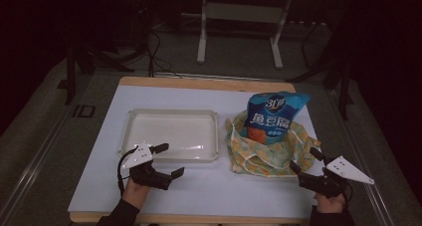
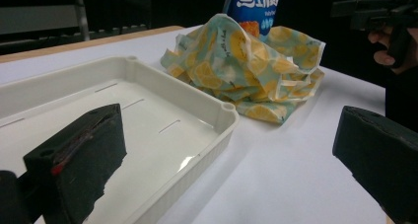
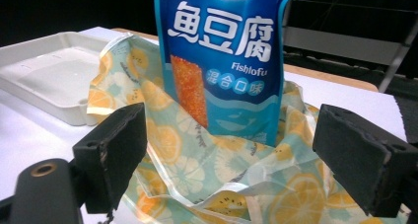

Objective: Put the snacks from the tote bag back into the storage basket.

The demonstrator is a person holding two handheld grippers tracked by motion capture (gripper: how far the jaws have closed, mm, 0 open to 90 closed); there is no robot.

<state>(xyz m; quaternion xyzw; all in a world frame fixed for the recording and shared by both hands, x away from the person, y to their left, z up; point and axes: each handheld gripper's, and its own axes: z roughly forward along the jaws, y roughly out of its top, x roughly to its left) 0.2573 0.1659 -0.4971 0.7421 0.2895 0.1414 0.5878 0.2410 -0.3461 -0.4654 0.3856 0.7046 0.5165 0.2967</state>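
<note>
— Snack pouch (image 1: 274,117) first: why does it stand upright like that on the right half of the bench (image 1: 209,198)?

— It sits inside the crumpled lemon-print bag (image 1: 263,149), whose folds bunch around its lower part and prop it. The blue pouch sticks out of the top, so it looks ready to be lifted clear of the bag.

— And the white tray (image 1: 171,134)?

— It lies empty to the left of the bag, just beside it, long side toward the person. My guess is that it waits there as the place for whatever comes out of the bag.

— Where are the grippers?

— The right gripper (image 1: 306,162) hovers at the near right edge of the bag, pointing at it. In the right gripper view its jaws stand wide apart with the pouch and bag beyond them, gripping nothing. That placement suits a reach for the pouch or the bag's rim.

— The left one?

— The left gripper (image 1: 169,160) hangs over the near edge of the tray, jaws also spread wide and empty, likely parked out of the way or ready to steady the bag.
</note>
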